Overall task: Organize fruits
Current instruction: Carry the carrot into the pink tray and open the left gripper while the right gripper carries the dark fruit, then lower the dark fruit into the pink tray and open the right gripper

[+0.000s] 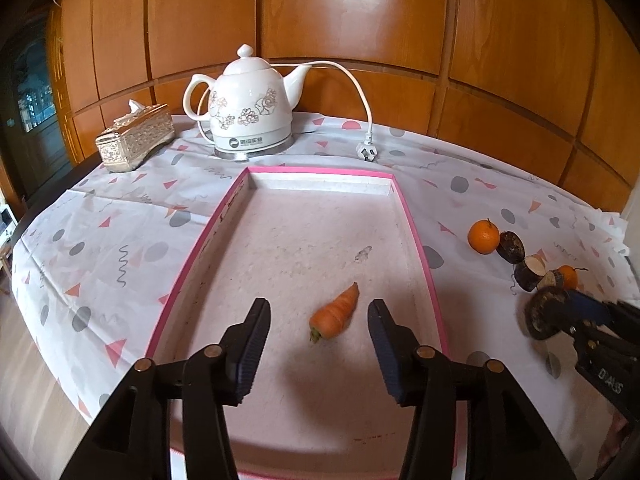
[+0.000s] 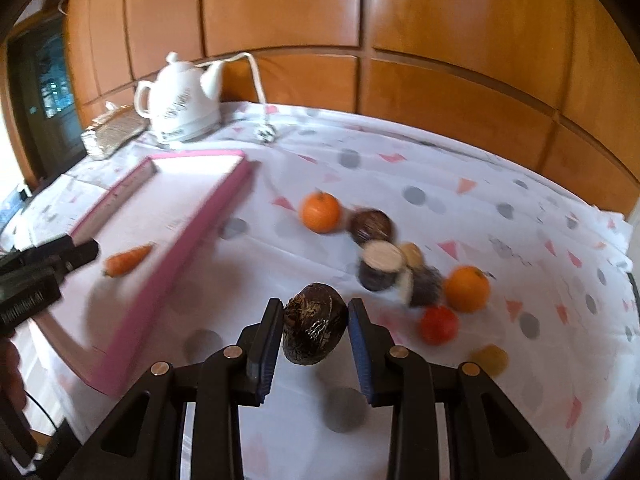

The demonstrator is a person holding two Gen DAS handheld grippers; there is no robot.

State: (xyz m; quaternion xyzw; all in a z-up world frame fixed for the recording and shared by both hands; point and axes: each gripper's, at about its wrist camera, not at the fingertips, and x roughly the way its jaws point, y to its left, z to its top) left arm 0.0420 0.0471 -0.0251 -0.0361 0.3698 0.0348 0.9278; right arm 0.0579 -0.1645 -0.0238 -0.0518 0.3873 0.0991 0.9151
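A small carrot lies on the floor of the pink-rimmed tray. My left gripper hovers just over it, open, with the pads on either side and clear of the carrot. My right gripper is shut on a dark brown round fruit, held off the cloth to the right of the tray. The left wrist view shows that same fruit at its right edge. Two oranges, a red fruit and several dark brown pieces sit on the cloth beyond.
A white kettle with its cord and plug stands behind the tray, next to a gold tissue box. Wood panelling backs the table. The patterned cloth covers the table to its edges.
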